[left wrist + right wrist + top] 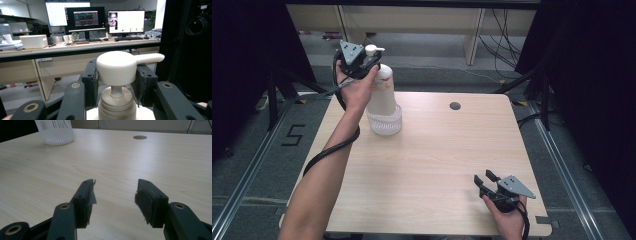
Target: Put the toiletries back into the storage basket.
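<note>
Landmark: the pump bottle [381, 90], a tall white bottle with an orange mark on its side, standing upright at the far left part of the wooden table [432, 165].
Bottle seat: its base sits inside a clear ribbed basket [385, 121], which rests on the table; in the right gripper view that basket [55, 131] shows at the far left corner of the tabletop.
Pump head: the white pump head [117, 67] tops the bottle, its spout pointing to the right in the left gripper view; below it a thin stem runs into the grey collar [117, 103] of the bottle neck.
Left gripper: the left gripper [362, 59] is raised to the top of the bottle, and in its own view [117, 75] the two black jaws stand on either side of the pump head.
Left claw state: clenched on the pump head, both pads pressed against its sides.
Left hand: the left hand [354, 87] wraps the gripper body just left of the bottle, the forearm reaching up from the near left edge of the table.
Right gripper: the right gripper [486, 181] lies low over the table's near right corner, well apart from the bottle, pointing roughly toward it.
Right claw state: released; in its own view [115, 195] the jaws stand wide with bare tabletop between them.
Cable hole: a round hole [455, 106] in the tabletop lies to the right of the bottle, near the far edge.
</note>
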Available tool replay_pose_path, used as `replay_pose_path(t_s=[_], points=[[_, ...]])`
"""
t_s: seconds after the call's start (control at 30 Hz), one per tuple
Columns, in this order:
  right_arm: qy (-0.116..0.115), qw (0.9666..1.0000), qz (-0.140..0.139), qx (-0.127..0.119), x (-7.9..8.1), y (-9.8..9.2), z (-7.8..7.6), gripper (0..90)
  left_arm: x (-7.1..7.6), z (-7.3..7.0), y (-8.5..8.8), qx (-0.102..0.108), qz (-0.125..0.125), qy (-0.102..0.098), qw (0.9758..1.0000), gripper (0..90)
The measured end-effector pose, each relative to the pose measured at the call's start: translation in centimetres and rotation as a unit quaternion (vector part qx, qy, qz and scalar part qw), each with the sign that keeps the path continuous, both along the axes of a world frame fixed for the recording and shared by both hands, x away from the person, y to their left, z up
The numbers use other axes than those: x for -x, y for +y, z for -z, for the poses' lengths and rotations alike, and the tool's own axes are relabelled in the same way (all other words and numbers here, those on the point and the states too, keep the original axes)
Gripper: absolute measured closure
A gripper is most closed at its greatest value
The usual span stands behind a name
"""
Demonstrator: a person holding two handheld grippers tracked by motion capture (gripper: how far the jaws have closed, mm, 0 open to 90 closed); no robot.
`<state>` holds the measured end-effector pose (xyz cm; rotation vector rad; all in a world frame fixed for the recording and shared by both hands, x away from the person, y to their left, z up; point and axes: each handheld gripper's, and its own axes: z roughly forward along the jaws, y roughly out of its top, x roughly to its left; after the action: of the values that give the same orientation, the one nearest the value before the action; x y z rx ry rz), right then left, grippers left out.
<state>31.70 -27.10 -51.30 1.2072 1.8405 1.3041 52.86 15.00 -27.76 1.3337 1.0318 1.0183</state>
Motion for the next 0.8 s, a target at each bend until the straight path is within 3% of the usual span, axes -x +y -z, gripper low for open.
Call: replay_pose_path(t_s=[0.07, 0.13, 0.17, 0.23, 0.53, 0.57, 0.8], points=[[0.001, 1.0000, 0.000, -0.001, 0.0, 0.0, 0.0, 48.5, -0.1, 0.0, 0.0, -0.001, 0.000, 0.000, 1.0000, 58.9], [0.014, 0.9998, -0.002, -0.017, 0.1, 0.2, 0.0, 48.5, -0.3, 0.1, 0.0, 0.000, -0.001, 0.002, 1.0000, 58.9], [0.003, 1.0000, -0.001, -0.003, 0.0, 0.0, 0.0, 48.5, -0.4, 0.1, -0.1, -0.001, 0.000, 0.003, 1.0000, 58.9], [0.001, 1.0000, 0.000, -0.001, 0.0, 0.0, 0.0, 48.5, -0.6, 0.1, -0.1, -0.002, -0.001, 0.003, 1.0000, 58.9], [0.000, 0.9999, -0.004, -0.010, 0.0, 0.0, 0.0, 48.5, -1.2, 0.4, -0.3, -0.004, 0.001, 0.010, 0.9999, 58.9], [0.009, 0.9998, -0.003, -0.017, 0.1, 0.2, 0.1, 48.5, -1.3, 0.4, -0.3, -0.004, 0.001, 0.011, 0.9999, 58.9], [0.007, 0.9999, -0.005, -0.011, 0.1, 0.1, 0.0, 48.4, -1.7, 1.0, -0.3, -0.007, -0.002, 0.019, 0.9998, 58.9]])
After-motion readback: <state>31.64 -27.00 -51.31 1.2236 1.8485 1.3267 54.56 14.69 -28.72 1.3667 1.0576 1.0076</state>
